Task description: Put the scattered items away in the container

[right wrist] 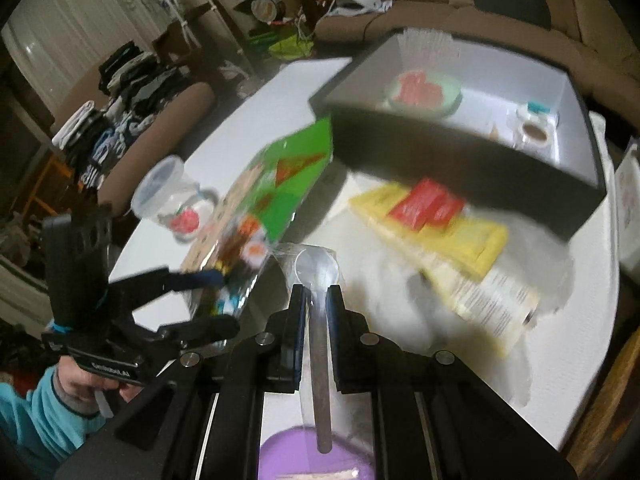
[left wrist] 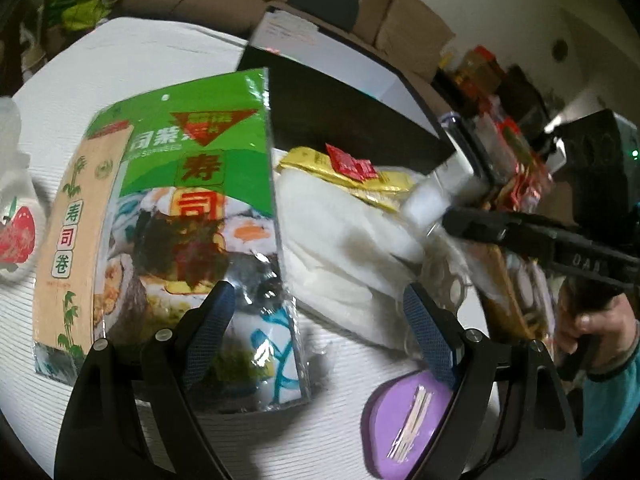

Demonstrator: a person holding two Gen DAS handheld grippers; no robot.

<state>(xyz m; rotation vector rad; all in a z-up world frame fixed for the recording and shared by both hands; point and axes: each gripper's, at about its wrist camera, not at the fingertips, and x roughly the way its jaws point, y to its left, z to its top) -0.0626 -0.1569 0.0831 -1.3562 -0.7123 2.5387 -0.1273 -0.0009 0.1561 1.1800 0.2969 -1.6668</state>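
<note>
My left gripper (left wrist: 316,320) has its fingers spread open over the lower end of the green sushi packet (left wrist: 180,208), which lies flat on the table (left wrist: 120,52). My right gripper (right wrist: 316,300) has its fingers closed on a clear plastic spoon (right wrist: 316,270). The black box (right wrist: 460,160) stands beyond, beside the yellow packet (right wrist: 440,236).

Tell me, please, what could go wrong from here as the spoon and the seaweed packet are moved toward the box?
1. The right gripper pinches the wrapped plastic spoon near its bowl, with the long handle trailing behind; it may pivot or slip.
2. The left gripper is open around the sushi seaweed packet; its glossy film could slide out when pinched.
3. The black box has a tall near wall that a low carry might clip.
</note>
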